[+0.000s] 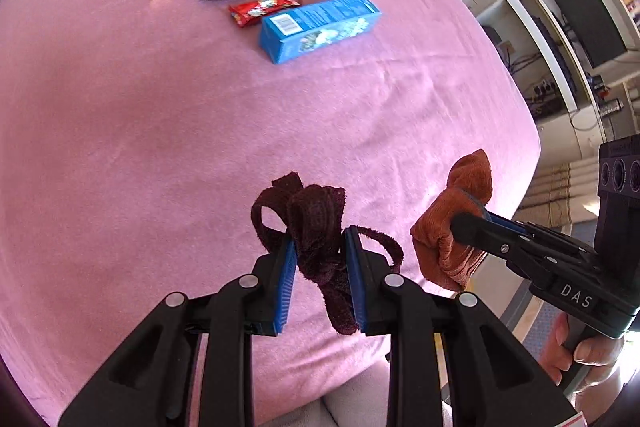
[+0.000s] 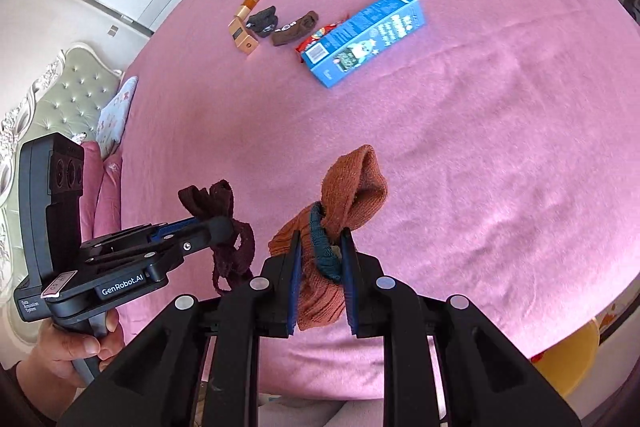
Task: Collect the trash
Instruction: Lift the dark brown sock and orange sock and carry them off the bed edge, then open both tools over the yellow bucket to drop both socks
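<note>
Socks, maroon [image 1: 320, 259] and orange [image 2: 320, 267], pinched mid-frame by left gripper [image 1: 320, 255] and right gripper [image 2: 322, 259]; dangling ends liable to slip.

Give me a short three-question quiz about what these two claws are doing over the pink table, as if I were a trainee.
1. True or false: the left claw is shut on a dark maroon sock.
2. What does the right claw hold?
A. the blue carton
B. an orange-brown sock
C. a red wrapper
3. Name the largest item left on the pink tablecloth.

Key:
1. True.
2. B: the orange-brown sock, pinched between the pads and lifted clear of the cloth.
3. The blue carton, lying on its side beside the red wrapper.
</note>
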Demonstrator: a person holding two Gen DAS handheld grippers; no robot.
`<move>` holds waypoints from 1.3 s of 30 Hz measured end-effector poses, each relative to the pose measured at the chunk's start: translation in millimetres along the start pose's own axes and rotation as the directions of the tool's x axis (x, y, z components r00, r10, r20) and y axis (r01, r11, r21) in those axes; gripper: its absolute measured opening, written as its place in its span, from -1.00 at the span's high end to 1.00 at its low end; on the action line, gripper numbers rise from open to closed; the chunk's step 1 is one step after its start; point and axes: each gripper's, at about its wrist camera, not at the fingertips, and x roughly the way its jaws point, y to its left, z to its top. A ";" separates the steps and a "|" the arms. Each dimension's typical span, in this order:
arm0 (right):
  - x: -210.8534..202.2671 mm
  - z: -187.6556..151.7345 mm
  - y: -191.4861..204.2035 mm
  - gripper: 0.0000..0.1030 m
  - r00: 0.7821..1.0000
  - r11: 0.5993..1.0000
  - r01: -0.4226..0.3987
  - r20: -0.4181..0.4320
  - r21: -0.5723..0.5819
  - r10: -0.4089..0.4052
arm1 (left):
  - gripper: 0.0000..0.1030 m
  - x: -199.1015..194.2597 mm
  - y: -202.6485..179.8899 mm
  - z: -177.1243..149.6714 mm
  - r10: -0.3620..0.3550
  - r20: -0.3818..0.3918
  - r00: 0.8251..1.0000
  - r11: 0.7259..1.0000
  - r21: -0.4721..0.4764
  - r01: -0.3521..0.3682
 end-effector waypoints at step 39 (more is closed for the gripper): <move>-188.4 -279.1 -361.3 0.64 0.973 0.762 0.147 0.047 0.631 -0.226 | 0.52 224.9 -431.8 -198.2 0.120 -0.451 0.885 0.771 0.603 0.203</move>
